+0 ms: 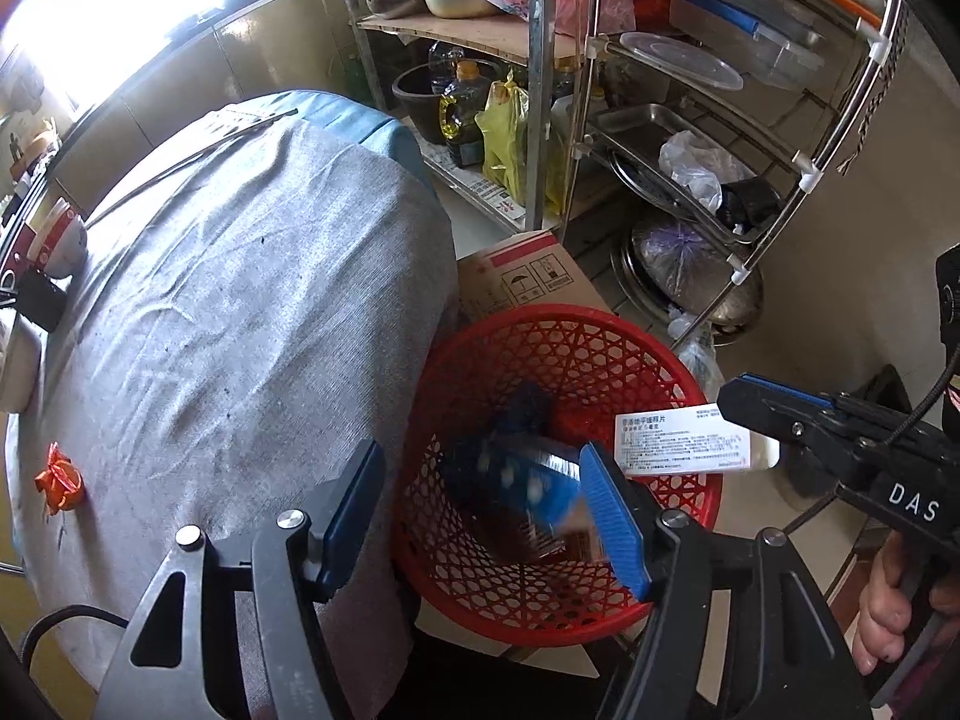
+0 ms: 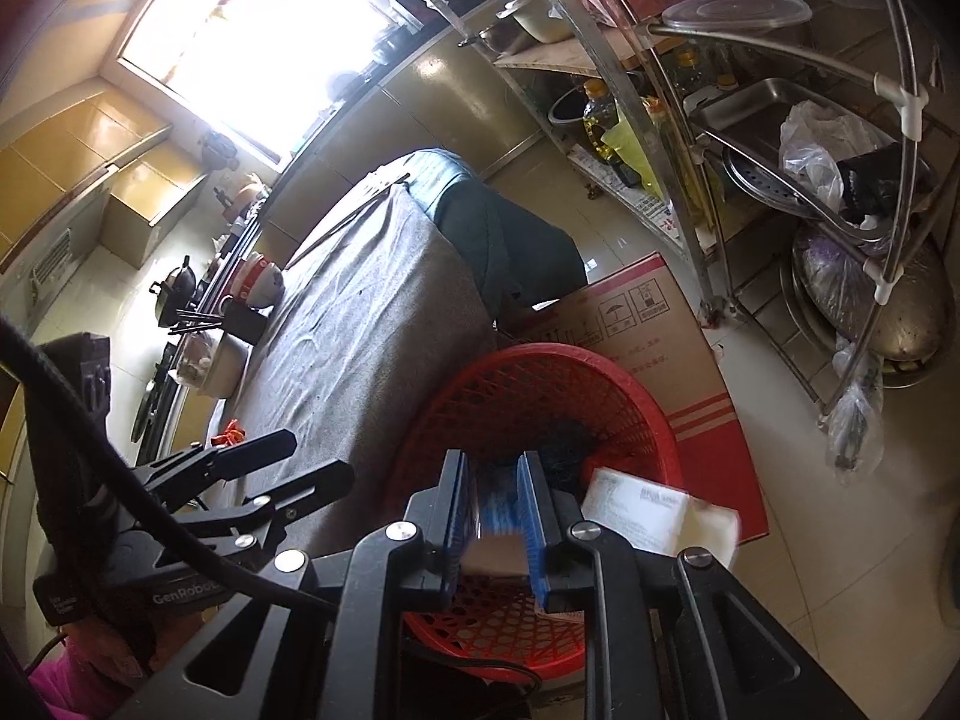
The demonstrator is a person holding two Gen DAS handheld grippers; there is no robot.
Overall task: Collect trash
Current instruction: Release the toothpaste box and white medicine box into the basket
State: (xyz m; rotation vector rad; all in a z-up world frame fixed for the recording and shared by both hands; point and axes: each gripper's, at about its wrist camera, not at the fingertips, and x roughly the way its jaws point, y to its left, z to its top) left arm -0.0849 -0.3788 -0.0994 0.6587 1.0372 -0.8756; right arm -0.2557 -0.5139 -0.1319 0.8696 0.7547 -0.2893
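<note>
On the left, a crumpled orange-red wrapper lies uncollected on the grey-cloth surface. The left gripper, jaws half open and empty, hangs over the round red plastic lattice basket; a blurred blue packet shows in the basket below them. To the right, the right gripper, jaws pinched on a white printed cardboard box, holds it above the basket's right rim, long axis roughly level, pointing leftward.
</note>
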